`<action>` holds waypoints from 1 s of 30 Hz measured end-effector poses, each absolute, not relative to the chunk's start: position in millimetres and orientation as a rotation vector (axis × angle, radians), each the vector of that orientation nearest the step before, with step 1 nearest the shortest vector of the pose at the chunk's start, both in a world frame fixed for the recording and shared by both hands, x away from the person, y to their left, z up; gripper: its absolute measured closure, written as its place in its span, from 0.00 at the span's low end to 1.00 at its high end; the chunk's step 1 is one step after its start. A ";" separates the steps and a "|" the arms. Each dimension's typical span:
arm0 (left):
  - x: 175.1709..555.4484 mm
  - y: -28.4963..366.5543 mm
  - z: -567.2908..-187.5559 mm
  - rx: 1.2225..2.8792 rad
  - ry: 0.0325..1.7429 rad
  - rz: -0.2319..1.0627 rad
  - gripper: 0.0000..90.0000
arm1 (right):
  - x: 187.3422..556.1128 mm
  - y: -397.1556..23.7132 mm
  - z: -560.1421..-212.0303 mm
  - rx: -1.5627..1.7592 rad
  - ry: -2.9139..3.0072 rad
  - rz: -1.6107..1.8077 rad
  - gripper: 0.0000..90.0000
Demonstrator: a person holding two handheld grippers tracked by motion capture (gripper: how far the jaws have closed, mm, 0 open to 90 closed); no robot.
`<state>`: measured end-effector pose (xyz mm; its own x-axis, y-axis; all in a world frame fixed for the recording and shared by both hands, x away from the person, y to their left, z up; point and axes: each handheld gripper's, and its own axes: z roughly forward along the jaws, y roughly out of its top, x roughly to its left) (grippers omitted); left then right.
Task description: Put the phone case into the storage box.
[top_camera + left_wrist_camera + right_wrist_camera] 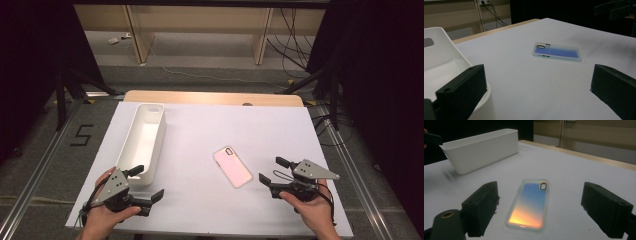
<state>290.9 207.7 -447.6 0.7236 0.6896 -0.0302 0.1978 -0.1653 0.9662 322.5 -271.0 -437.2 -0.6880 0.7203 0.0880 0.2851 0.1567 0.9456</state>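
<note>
A phone case (232,166) with a pale rim and a camera cutout lies flat on the white table sheet, right of centre; it looks pink from above, blue (557,52) in the left gripper view and blue-to-orange (530,202) in the right gripper view. A long white bin (142,141) stands lengthwise at the left. My left gripper (148,183) rests at the bin's near end, open and empty, one jaw against the bin's rim (454,62). My right gripper (272,170) sits just right of the case, open, pointing at it with nothing between its jaws.
The white sheet (210,130) covers a wooden table whose far edge (215,97) shows bare. Beyond it are the floor, wooden furniture legs and cables. Dark stands flank both sides.
</note>
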 end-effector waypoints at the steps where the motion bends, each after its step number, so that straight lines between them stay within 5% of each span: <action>1: 291.0 207.7 -447.6 1.718 0.711 0.506 0.00 | 321.8 -272.2 -436.2 0.966 2.061 1.523 0.17; 13: 288.8 208.4 -446.3 1.712 0.729 0.511 0.00 | 321.6 -270.4 -436.0 0.922 2.068 1.495 0.25; 24: 286.9 209.0 -445.4 1.708 0.707 0.509 0.00 | 327.1 -255.6 -429.7 0.877 2.162 1.392 0.96; 30: 286.8 208.9 -445.0 1.721 0.705 0.516 0.00 | 337.9 -248.8 -425.4 0.937 2.196 1.349 1.00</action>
<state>286.8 208.9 -445.0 0.7231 0.6905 -0.0192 0.1898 -0.1718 0.9667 337.9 -248.8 -425.4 -0.6969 0.7170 0.0116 0.3343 0.3105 0.8899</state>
